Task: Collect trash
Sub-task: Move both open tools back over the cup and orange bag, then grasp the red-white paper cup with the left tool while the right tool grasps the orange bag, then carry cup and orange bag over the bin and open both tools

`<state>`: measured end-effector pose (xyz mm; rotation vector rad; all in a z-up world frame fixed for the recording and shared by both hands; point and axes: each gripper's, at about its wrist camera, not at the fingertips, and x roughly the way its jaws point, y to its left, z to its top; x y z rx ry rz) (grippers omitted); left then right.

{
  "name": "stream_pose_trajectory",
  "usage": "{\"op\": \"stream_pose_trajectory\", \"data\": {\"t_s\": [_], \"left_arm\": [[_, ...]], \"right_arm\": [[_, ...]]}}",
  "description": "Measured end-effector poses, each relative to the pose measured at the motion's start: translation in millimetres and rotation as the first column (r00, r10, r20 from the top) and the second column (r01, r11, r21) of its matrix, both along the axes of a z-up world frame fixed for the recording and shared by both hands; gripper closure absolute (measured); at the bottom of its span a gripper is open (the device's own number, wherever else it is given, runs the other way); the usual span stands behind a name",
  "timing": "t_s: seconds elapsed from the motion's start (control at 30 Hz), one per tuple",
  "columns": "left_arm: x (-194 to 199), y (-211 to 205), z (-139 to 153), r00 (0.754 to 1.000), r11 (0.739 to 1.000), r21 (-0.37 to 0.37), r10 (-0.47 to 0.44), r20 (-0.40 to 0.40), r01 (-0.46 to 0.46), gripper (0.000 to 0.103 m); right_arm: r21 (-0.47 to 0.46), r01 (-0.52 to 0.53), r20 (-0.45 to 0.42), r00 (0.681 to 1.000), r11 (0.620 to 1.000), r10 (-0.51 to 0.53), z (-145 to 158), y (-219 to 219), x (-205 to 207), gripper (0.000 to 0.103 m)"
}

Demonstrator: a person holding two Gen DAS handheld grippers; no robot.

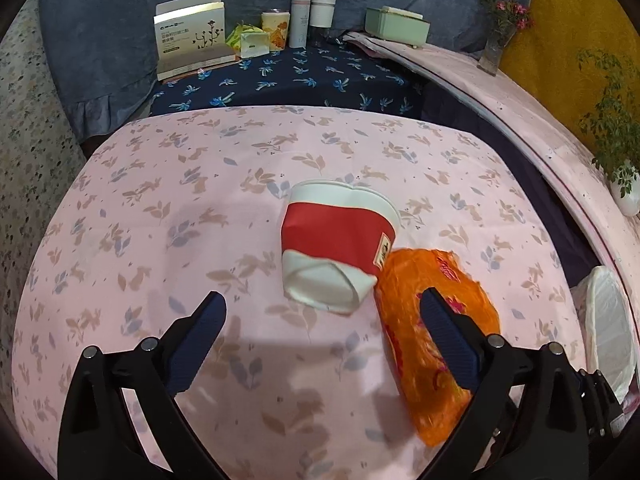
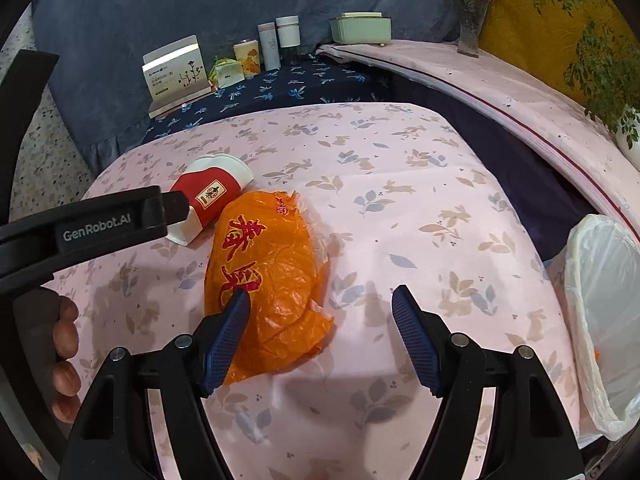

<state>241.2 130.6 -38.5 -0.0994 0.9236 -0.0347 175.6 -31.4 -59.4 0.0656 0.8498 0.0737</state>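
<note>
A crushed red and white paper cup [image 1: 336,248] lies on its side on the pink floral tablecloth [image 1: 160,208]. An orange plastic bag [image 1: 436,336] with red print lies flat just right of it, touching it. My left gripper [image 1: 322,304] is open and empty, just short of the cup, its right finger over the bag. In the right wrist view the cup [image 2: 212,196] sits far left and the bag [image 2: 268,280] lies ahead. My right gripper [image 2: 322,300] is open and empty, its left finger over the bag's near edge. The left gripper's arm [image 2: 96,224] reaches in from the left.
A bin lined with a white bag [image 2: 604,312] stands off the table's right edge; it also shows in the left wrist view [image 1: 608,332]. Boxes, jars and bottles [image 1: 296,24] stand on a dark blue cloth behind. A pink ledge [image 1: 520,108] with a vase and plants runs along the right.
</note>
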Motion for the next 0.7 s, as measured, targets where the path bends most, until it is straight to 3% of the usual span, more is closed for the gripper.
{"op": "stream_pose_trajectory", "data": {"t_s": [0.33, 0.4, 0.53, 0.7], "left_arm": [[38.4, -4.2, -27.8, 0.997, 0.998, -0.051, -0.045, -0.067, 0.042, 0.010], [39.7, -5.9, -30.9, 0.996, 0.997, -0.058, -0.053, -0.065, 0.049, 0.015], [39.6, -9.3, -34.2, 0.994, 0.993, -0.095, -0.080, -0.077, 0.073, 0.041], [29.4, -16.0, -26.8, 0.995, 0.993, -0.092, -0.085, -0.053, 0.080, 0.042]], "right_arm": [[0.024, -0.019, -0.042, 0.999, 1.000, 0.020, -17.0, 10.3, 19.8, 0.033], [0.036, -0.021, -0.051, 0.998, 0.999, 0.023, -21.1, 10.0, 20.7, 0.036], [0.054, -0.029, -0.048, 0.998, 0.998, 0.031, -21.9, 6.5, 19.3, 0.057], [0.082, -0.035, -0.033, 0.999, 0.996, 0.038, -15.3, -0.1, 11.9, 0.076]]}}
